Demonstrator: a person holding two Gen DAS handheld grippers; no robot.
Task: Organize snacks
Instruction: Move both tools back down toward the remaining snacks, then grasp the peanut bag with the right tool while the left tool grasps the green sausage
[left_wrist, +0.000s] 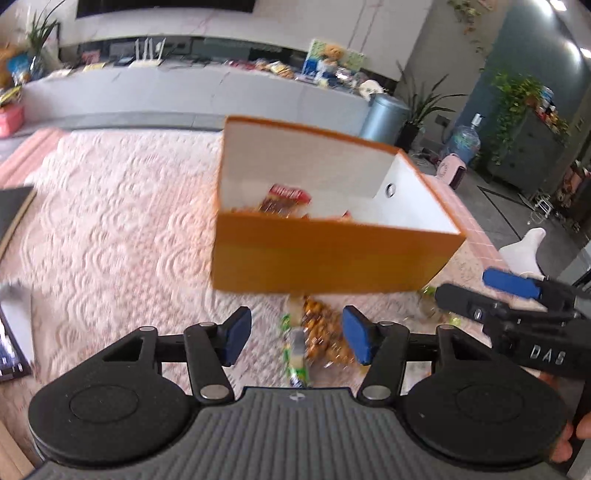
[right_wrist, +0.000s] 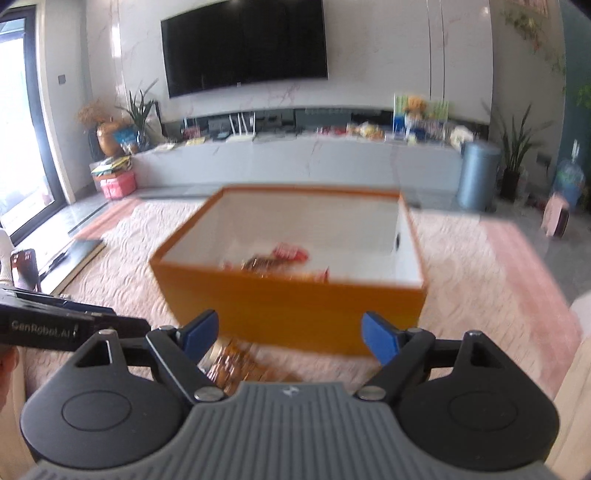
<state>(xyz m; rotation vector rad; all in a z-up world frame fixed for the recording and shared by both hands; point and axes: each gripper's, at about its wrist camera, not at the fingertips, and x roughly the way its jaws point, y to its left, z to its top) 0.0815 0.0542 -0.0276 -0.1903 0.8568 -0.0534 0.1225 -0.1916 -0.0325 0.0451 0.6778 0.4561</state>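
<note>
Left wrist view: my left tool (left_wrist: 297, 334) hangs released, its blue pads spread wide with nothing between them. Just ahead and below lies a clear snack packet (left_wrist: 321, 332) of golden-brown pieces with a green strip along one side, flat on the pink quilted cover (left_wrist: 110, 221), right against the near wall of the orange box (left_wrist: 332, 254). The box is open-topped, white inside, and already holds a red-labelled packet (left_wrist: 286, 199). My right tool (left_wrist: 517, 291) comes in from the right; its state I cannot tell here.

Right wrist view: my right tool (right_wrist: 291, 336) is also released, pads apart, empty. The same snack packet shows blurred below the left pad, in front of the box.

I judge the packet light, crinkly and slick, its contents brittle. I would pinch it across the narrow middle or at a sealed edge, gently, since a hard squeeze could crush the pieces and film tends to slide between pads.
</note>
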